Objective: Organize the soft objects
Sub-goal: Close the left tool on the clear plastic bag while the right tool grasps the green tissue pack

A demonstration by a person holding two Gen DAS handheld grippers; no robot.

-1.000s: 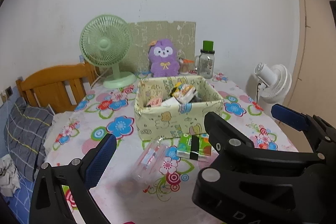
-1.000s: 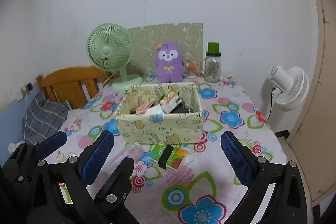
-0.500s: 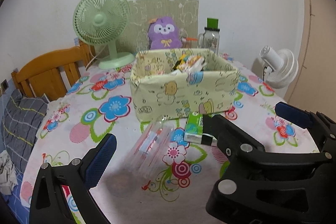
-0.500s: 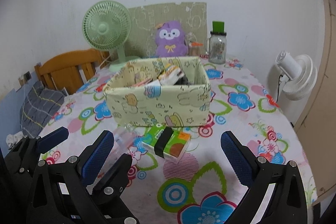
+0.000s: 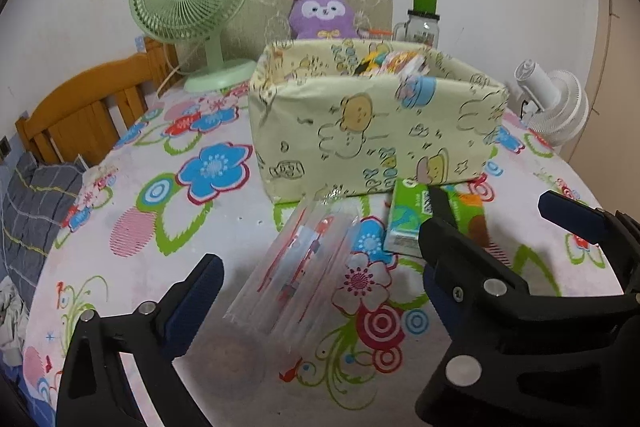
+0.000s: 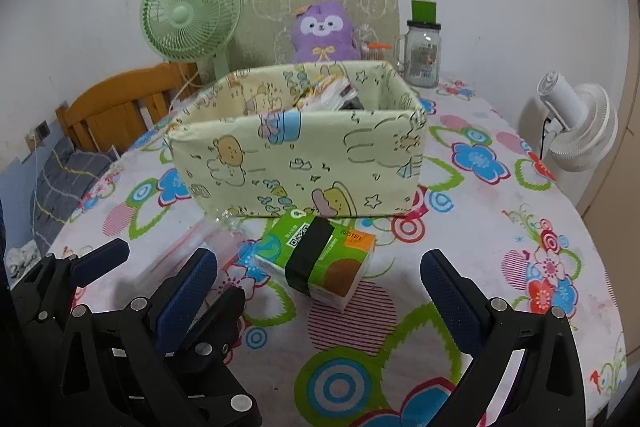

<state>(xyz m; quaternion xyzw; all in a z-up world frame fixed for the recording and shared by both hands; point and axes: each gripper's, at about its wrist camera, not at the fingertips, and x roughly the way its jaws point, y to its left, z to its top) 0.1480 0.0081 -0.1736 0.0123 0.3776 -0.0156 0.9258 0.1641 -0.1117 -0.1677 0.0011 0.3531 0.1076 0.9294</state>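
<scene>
Both claws have dropped closer to the worktop (image 6: 500, 211) since a second ago, and the box (image 6: 296, 163) now looms larger. From your left: the left claw (image 5: 320, 291) gapes wide around the clear pouch (image 5: 300, 267), not touching it. Just beside the pouch lies the tissue pack (image 6: 316, 263), in front of the box, with your right claw (image 6: 318, 287) spread wide on either side of it, short of contact.
</scene>
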